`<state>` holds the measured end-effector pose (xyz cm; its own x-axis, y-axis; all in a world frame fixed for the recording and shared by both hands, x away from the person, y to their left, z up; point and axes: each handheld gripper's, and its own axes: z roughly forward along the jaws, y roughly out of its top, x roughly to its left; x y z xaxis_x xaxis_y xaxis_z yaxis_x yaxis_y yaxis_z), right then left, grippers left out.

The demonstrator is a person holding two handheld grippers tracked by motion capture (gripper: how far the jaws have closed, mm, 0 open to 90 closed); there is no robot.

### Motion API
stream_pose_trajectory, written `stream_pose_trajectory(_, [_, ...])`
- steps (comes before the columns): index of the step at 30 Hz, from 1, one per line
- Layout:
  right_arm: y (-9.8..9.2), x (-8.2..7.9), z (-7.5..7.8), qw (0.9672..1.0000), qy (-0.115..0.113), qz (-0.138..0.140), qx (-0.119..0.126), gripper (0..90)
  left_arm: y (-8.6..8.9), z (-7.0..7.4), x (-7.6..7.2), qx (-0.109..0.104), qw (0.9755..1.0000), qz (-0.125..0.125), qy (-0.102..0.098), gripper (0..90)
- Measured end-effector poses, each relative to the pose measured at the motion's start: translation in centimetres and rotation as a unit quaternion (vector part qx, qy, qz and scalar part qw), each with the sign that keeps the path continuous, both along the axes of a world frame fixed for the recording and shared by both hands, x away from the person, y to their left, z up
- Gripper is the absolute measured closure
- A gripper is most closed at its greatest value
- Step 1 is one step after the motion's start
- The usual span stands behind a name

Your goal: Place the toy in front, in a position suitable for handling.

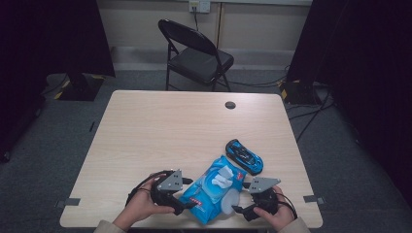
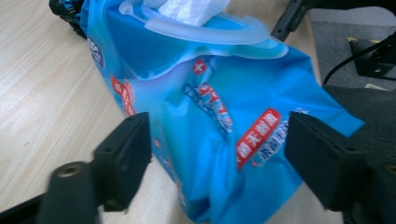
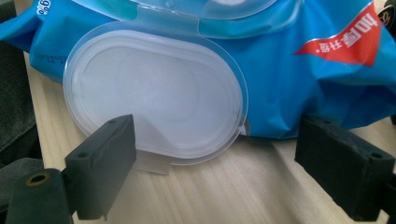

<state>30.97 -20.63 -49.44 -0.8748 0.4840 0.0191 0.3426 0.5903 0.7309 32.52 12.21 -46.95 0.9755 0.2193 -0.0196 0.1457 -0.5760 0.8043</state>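
A blue pack of wet wipes lies near the table's front edge, its clear lid flipped open and a white wipe sticking up from the opening. My left gripper is at the pack's left near corner. In the left gripper view its jaws stand either side of the pack's near end, close to the film, with no clear squeeze. My right gripper is open at the pack's right side. The open lid lies flat on the wood just ahead of its jaws, untouched.
A blue toy car sits just beyond the pack, to the right. The wooden table has a cable hole near its far edge. A black folding chair stands behind the table.
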Motion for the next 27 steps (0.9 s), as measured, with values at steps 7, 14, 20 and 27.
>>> stream_pose_trajectory(7, [0.4, 0.2, -0.2, 1.0, 0.004, 0.003, 0.001, 6.4, -0.5, -0.4, 0.6, -0.003, 0.9998, -0.001, 0.021, 45.8])
stream_pose_trajectory(14, [0.6, 0.4, -0.3, 0.9998, 0.012, -0.005, 0.012, 3.0, -0.6, -0.4, 0.7, 0.006, 0.9994, 0.013, 0.031, 57.2])
stream_pose_trajectory(20, [1.3, 0.9, -0.2, 0.9999, 0.005, -0.005, 0.012, 4.2, -0.1, 0.2, 0.5, 0.024, 0.9987, 0.025, 0.038, 78.9])
stream_pose_trajectory(27, [2.8, 1.5, -0.3, 0.9999, 0.008, 0.001, 0.014, 3.0, 1.4, 0.6, 0.8, 0.03, 0.9968, 0.054, 0.049, 84.4])
